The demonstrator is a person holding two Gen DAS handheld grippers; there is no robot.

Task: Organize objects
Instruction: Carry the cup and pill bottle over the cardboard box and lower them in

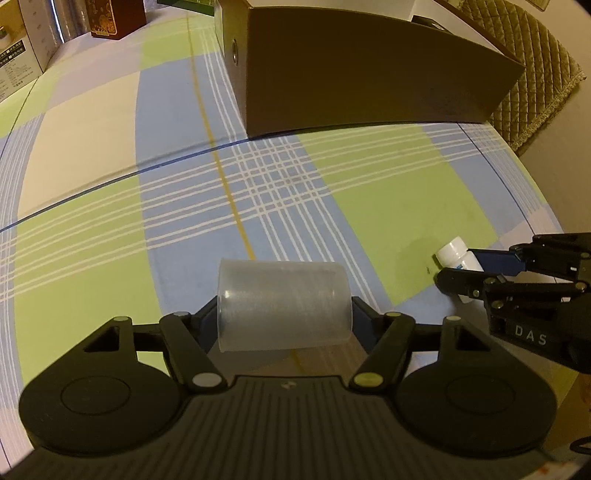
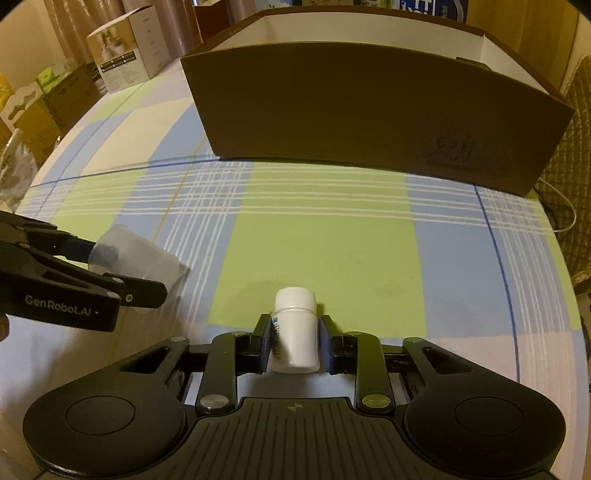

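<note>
My left gripper (image 1: 283, 308) is shut on a frosted clear plastic cup (image 1: 282, 304), held on its side just above the checked tablecloth. Seen from the right wrist, that cup (image 2: 138, 258) and left gripper (image 2: 122, 269) are at the left. My right gripper (image 2: 294, 341) is shut on a small white pill bottle (image 2: 295, 328) with a blue-printed label, cap pointing forward. In the left wrist view the bottle (image 1: 460, 258) and right gripper (image 1: 465, 267) show at the right edge. A large brown open box (image 2: 369, 110) with a white inside stands ahead; the same box (image 1: 369, 74) fills the top of the left view.
The table carries a green, blue and cream checked cloth (image 2: 314, 229). Cardboard cartons (image 2: 129, 48) stand beyond its far left edge; a dark red carton (image 1: 114, 18) shows far left too. A quilted chair back (image 1: 535, 66) is behind the box on the right.
</note>
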